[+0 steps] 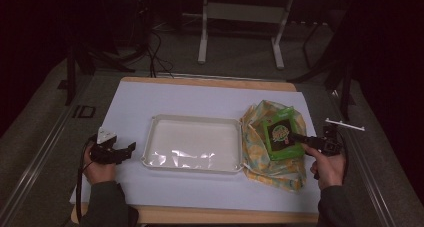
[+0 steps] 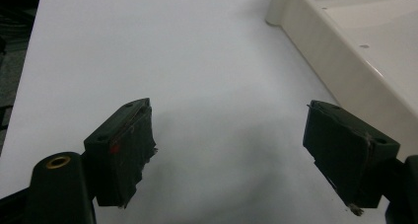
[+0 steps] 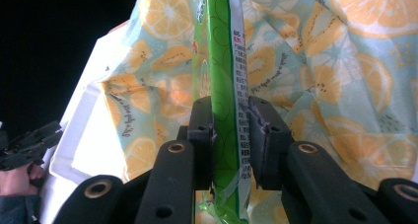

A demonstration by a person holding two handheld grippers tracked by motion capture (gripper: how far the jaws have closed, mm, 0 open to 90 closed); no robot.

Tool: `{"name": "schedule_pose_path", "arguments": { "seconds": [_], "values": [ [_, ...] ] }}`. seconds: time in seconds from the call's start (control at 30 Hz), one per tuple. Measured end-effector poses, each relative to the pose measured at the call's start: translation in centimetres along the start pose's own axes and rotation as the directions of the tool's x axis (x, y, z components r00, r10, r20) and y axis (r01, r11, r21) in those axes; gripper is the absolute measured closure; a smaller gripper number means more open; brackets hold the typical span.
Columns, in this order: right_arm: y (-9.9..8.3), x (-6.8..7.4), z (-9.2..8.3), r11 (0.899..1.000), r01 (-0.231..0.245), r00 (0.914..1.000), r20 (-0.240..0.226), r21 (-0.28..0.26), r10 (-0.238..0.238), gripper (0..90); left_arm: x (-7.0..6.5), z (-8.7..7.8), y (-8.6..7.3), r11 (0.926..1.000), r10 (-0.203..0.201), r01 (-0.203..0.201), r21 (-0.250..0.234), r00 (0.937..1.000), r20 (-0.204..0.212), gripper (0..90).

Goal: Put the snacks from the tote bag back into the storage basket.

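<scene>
Dim room, dark vignetted edges

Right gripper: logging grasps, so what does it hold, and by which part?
The right gripper is shut on the flat green snack packet, clamping its near edge; the packet lies over the citrus-print cloth.

your table (image 1: 150, 214) wears a white sheet (image 1: 200, 99); on it, a cream tray (image 1: 150, 137) just right of your left jaws, a citrus-print cloth (image 1: 252, 157) beyond your right jaws.

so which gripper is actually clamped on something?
The right gripper: its jaws pinch the edge of the green plastic snack packet over the lemon-print cloth. The left gripper hangs open above bare white table.
</scene>
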State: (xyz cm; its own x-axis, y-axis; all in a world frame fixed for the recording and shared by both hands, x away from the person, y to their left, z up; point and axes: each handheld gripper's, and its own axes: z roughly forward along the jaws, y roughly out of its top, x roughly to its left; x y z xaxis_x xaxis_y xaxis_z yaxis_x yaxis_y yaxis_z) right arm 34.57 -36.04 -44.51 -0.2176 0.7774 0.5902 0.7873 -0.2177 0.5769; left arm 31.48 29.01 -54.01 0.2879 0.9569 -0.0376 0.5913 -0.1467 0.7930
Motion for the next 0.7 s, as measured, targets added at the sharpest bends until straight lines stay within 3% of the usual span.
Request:
{"name": "schedule_pose_path", "arguments": {
  "seconds": [0.7],
  "values": [
    [0.8, 0.8, -1.9, 1.0, 0.007, 0.9982, -0.06, -0.013, -0.007, 73.6, 0.0, 0.0, 0.0, 1.0, 0.001, -0.001, 0.0, 1.0, -0.001, 19.8]
  ]
}}
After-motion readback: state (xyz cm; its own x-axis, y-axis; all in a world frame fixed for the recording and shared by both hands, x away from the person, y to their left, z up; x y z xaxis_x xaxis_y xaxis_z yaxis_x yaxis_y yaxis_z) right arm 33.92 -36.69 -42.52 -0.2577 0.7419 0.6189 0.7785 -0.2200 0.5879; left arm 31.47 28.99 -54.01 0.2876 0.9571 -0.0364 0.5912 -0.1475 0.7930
